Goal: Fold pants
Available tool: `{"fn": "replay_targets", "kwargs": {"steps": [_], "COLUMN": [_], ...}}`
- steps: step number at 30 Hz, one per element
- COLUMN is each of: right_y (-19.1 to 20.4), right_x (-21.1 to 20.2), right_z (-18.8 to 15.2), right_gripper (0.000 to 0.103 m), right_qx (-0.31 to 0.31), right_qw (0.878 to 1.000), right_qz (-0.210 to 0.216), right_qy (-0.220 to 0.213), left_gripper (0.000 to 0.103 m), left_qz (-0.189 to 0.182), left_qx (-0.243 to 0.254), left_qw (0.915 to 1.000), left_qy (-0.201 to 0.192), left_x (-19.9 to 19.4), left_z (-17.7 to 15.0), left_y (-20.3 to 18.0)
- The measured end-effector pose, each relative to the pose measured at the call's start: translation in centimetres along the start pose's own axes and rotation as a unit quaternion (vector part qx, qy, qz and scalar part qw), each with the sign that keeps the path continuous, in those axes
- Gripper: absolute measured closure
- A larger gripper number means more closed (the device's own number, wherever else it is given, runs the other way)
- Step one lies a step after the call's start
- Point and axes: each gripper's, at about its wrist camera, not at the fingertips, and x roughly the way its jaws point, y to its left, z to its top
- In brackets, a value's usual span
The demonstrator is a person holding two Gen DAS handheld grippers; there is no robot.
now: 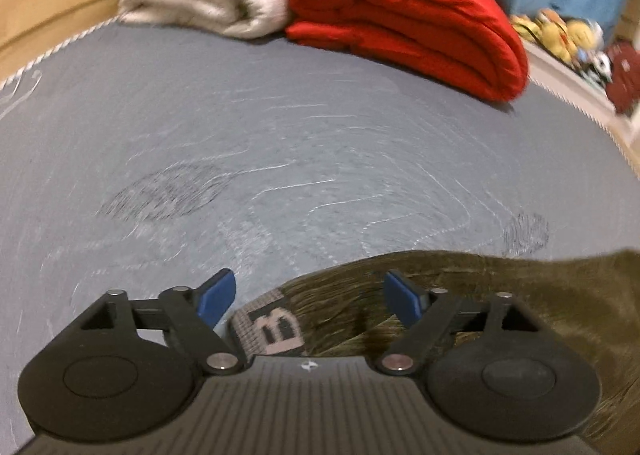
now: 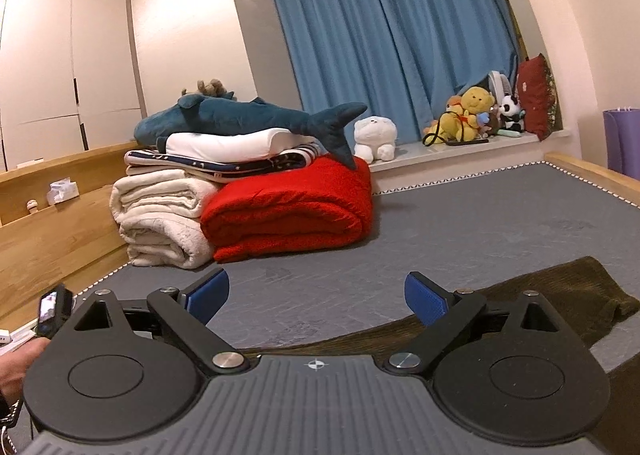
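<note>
Dark olive-brown pants (image 1: 500, 295) lie flat on the grey mattress (image 1: 280, 115). Their grey waistband with a large letter B (image 1: 272, 329) sits just under my left gripper (image 1: 310, 297). That gripper points steeply down, its blue pads spread wide over the waistband end, pressing on nothing. In the right wrist view the pants (image 2: 560, 295) stretch from under the gripper toward the right edge of the mattress (image 2: 480, 223). My right gripper (image 2: 316, 295) hovers nearly level above them, open, with nothing between its fingers.
A folded red blanket (image 2: 288, 211) and white blankets (image 2: 160, 215) are stacked at the far left, with a plush shark (image 2: 248, 115) on top. A wooden bed frame (image 2: 52, 239) borders the left. Plush toys (image 2: 472, 111) line the windowsill by blue curtains. A person's hand (image 2: 16, 367) shows at the lower left.
</note>
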Motion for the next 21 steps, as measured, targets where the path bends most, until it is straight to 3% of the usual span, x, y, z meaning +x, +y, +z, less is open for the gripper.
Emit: {"fn": "replay_targets", "kwargs": {"steps": [5, 12, 13, 15, 16, 17, 19, 21], "right_y": [-0.2, 0.4, 0.5, 0.6, 0.7, 0.8, 0.8, 0.7], "right_x": [0.4, 0.6, 0.6, 0.6, 0.6, 0.6, 0.7, 0.7], "right_z": [-0.2, -0.3, -0.4, -0.5, -0.6, -0.6, -0.6, -0.6], "right_gripper": [0.008, 0.008, 0.008, 0.008, 0.008, 0.008, 0.008, 0.008], "right_qx": [-0.003, -0.014, -0.019, -0.027, -0.03, -0.033, -0.035, -0.032], "right_qw": [1.0, 1.0, 1.0, 1.0, 1.0, 0.999, 0.999, 0.999], "right_qz": [-0.002, -0.003, -0.003, -0.003, -0.002, -0.002, -0.003, -0.004], "right_qy": [0.005, 0.005, 0.005, 0.005, 0.006, 0.006, 0.007, 0.009], "left_gripper": [0.015, 0.016, 0.022, 0.049, 0.07, 0.085, 0.094, 0.096], "left_qz": [-0.008, 0.003, 0.001, -0.002, -0.001, -0.003, -0.008, -0.006], "left_qx": [0.062, 0.111, 0.113, 0.117, 0.119, 0.121, 0.128, 0.137], "left_qw": [0.9979, 0.9937, 0.9934, 0.9931, 0.9929, 0.9926, 0.9918, 0.9903], "left_qy": [-0.016, -0.016, -0.016, -0.01, -0.003, 0.0, -0.006, -0.021], "left_x": [1.4, 3.8, 3.9, 4.1, 4.2, 4.1, 3.6, 2.5], "left_z": [-0.6, -1.5, -1.5, -1.5, -1.5, -1.5, -1.5, -1.3], "left_y": [-2.5, -4.2, -4.3, -4.4, -4.6, -4.6, -4.8, -5.2]}}
